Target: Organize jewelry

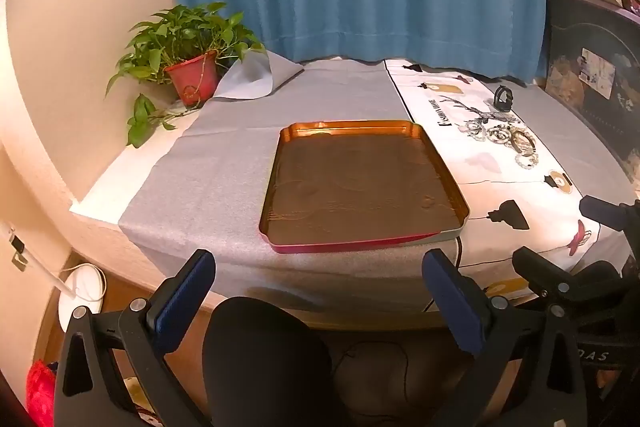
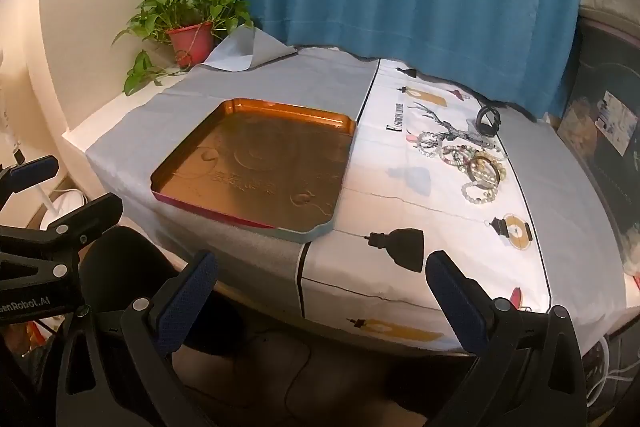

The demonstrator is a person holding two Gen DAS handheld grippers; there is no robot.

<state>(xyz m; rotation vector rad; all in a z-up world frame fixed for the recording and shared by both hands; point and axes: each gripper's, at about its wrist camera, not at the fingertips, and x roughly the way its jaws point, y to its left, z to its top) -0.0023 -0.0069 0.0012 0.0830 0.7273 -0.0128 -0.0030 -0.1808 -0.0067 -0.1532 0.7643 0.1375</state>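
Both grippers were held back off the near edge of the table, above the floor, jaws spread wide and empty. Left gripper point(image 1: 318, 301) faced the copper tray point(image 1: 454, 183) almost square on; right gripper point(image 2: 320, 301) faced the seam between the grey cloth point(image 2: 280, 75) and the printed white cloth point(image 2: 400, 203).

The jewelry, a cluster of beaded bracelets point(image 2: 468, 163), lay on the printed white cloth, well apart from both sets of jaws and touching neither. The pieces lay against or over one another; individual items could not be separated at this size. A dark ring-shaped piece point(image 2: 488, 121) stood just beyond the cluster, toward the curtain.

Key relation: from the right jaws the cluster lay ahead and to the right, and the tray ahead and to the left. From the left wrist view the same bracelets point(image 1: 504, 139) sat far right, past the tray's right rim. Cluster ran roughly away from the near edge, slanting right.

Judgement: right hand was the nearer one for a first pick; tray was bare, so no sorting looked begun.
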